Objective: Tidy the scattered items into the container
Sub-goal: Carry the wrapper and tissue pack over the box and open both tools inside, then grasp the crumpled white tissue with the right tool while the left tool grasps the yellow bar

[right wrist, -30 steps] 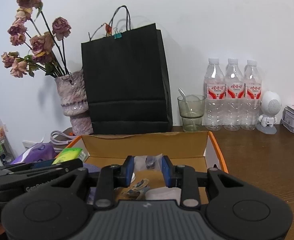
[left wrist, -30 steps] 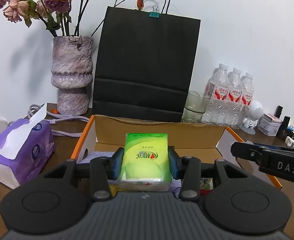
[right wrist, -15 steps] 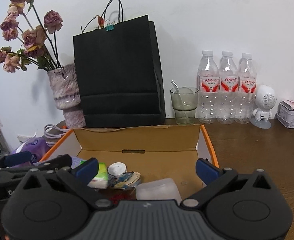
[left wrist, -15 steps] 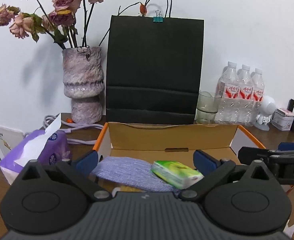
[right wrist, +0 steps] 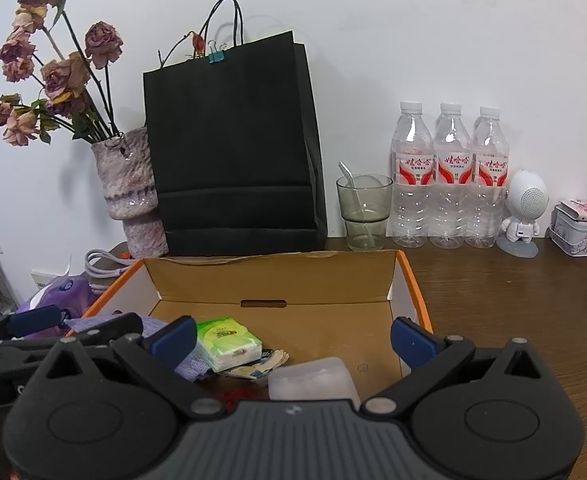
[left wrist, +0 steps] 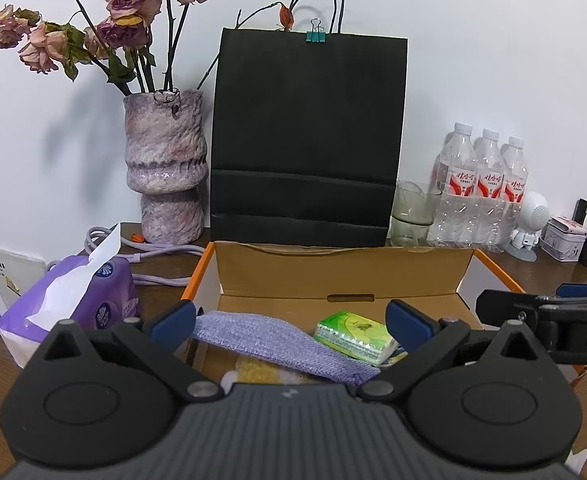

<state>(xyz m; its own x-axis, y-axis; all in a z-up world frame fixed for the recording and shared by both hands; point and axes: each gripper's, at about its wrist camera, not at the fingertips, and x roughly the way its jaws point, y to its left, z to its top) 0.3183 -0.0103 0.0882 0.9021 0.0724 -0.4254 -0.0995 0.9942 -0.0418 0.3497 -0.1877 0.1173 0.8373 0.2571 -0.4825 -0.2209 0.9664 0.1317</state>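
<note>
An open cardboard box (left wrist: 333,272) (right wrist: 277,280) with orange edges sits in front of me. Inside it lie a green tissue pack (left wrist: 355,336) (right wrist: 229,342), a purple knitted cloth (left wrist: 269,338) (right wrist: 153,326), a clear plastic case (right wrist: 311,378) and some crumpled wrappers (right wrist: 263,362). My left gripper (left wrist: 291,322) hangs open over the box's near side, with nothing between its blue pads. Over the right half of the box my right gripper (right wrist: 293,336) is open too, and empty. The right gripper's fingers (left wrist: 549,312) show at the right edge of the left wrist view.
Behind the box stand a black paper bag (left wrist: 309,136), a stone vase with dried roses (left wrist: 165,164), a glass (right wrist: 363,212) and three water bottles (right wrist: 449,176). A purple tissue pack (left wrist: 73,296) lies left of the box. A small white robot figure (right wrist: 525,212) and a tin (right wrist: 579,234) are at right.
Both grippers went from shut to wide open. The green tissue pack dropped from the left gripper onto the purple cloth in the box, and the small item left the right gripper.
</note>
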